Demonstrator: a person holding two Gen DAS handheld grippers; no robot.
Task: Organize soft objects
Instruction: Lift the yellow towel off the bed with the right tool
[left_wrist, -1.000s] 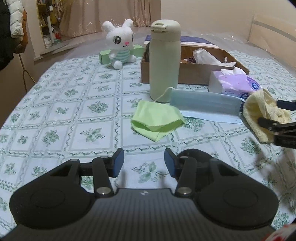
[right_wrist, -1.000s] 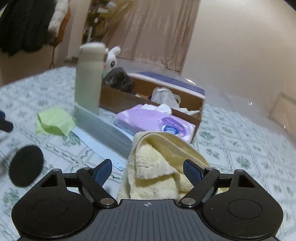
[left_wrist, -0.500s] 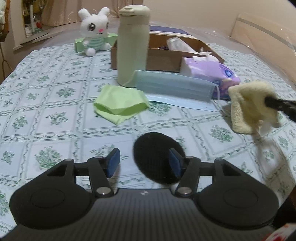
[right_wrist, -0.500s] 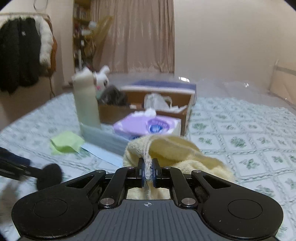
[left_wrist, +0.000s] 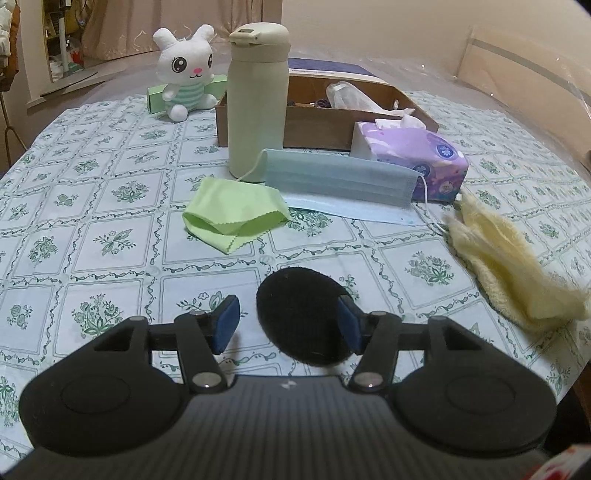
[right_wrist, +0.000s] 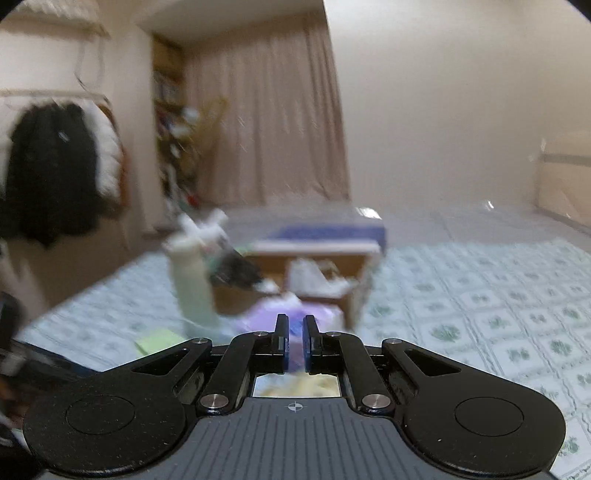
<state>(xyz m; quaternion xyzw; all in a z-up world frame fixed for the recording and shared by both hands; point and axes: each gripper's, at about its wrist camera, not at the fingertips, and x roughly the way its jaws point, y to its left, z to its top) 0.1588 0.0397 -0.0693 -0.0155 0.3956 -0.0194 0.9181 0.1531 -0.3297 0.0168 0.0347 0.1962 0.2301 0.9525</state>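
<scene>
In the left wrist view, my left gripper (left_wrist: 286, 321) is open just above the table, with a round black pad (left_wrist: 304, 319) lying between its fingers, nearer the right one. A yellow towel (left_wrist: 513, 273) lies crumpled at the right. A folded green cloth (left_wrist: 234, 218), a blue face mask (left_wrist: 338, 184) and a white plush bunny (left_wrist: 186, 72) lie farther back. My right gripper (right_wrist: 294, 347) is raised, its jaws a narrow gap apart and empty; a strip of the yellow towel (right_wrist: 295, 387) shows below it. That view is blurred.
A tall pale green bottle (left_wrist: 256, 99) stands beside a brown cardboard box (left_wrist: 321, 122) holding a plastic bag. A purple tissue pack (left_wrist: 413, 158) lies in front of the box. A green box (left_wrist: 157, 98) sits behind the bunny. The table's edge runs along the right.
My right gripper let go of the yellow towel, which dropped flat on the table, then rose and tilted up. My left gripper stayed open around the black pad.
</scene>
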